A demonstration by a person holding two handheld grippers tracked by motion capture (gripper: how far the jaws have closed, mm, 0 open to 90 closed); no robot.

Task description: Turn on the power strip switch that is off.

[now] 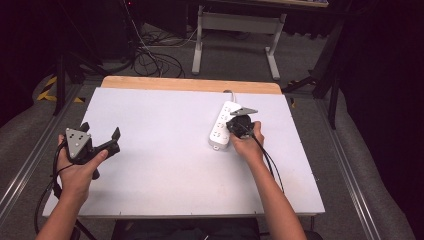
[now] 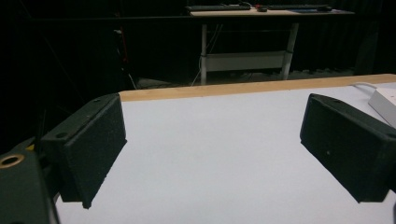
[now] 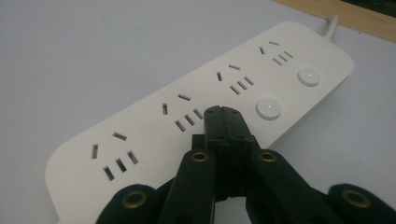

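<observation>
- A long white plastic power strip [image 1: 223, 125] with rounded corners lies flat on the right half of the pale grey table top [image 1: 165, 150], its far end pointing toward the table's wooden back edge [image 1: 190, 84].
- A white cable leaves that far end of the power strip and runs toward the wooden edge.
- In the right gripper view the power strip [image 3: 154, 135] shows four groups of socket slots in a row and two round white buttons [image 3: 269, 108] along one long side.
- The right gripper [image 3: 222, 112] has its two black jaws pressed together with nothing between them; their joined tip sits right over the top face of the strip, beside the nearer round button and next to a group of slots.
- Whether that tip touches the plastic cannot be told.
- In the high view the right gripper [image 1: 239, 124] hangs over the strip's right long side, held by the person's right hand [image 1: 248, 145], whose black cable trails back along the forearm.
- The left gripper [image 1: 102, 137] is held by the left hand [image 1: 77, 167] near the table's left edge, well apart from the power strip.
- Its jaws stand wide apart and hold nothing; in the left gripper view bare table shows between its black pads [image 2: 93, 149], and a corner of the strip [image 2: 385, 100] appears at the far right.
</observation>
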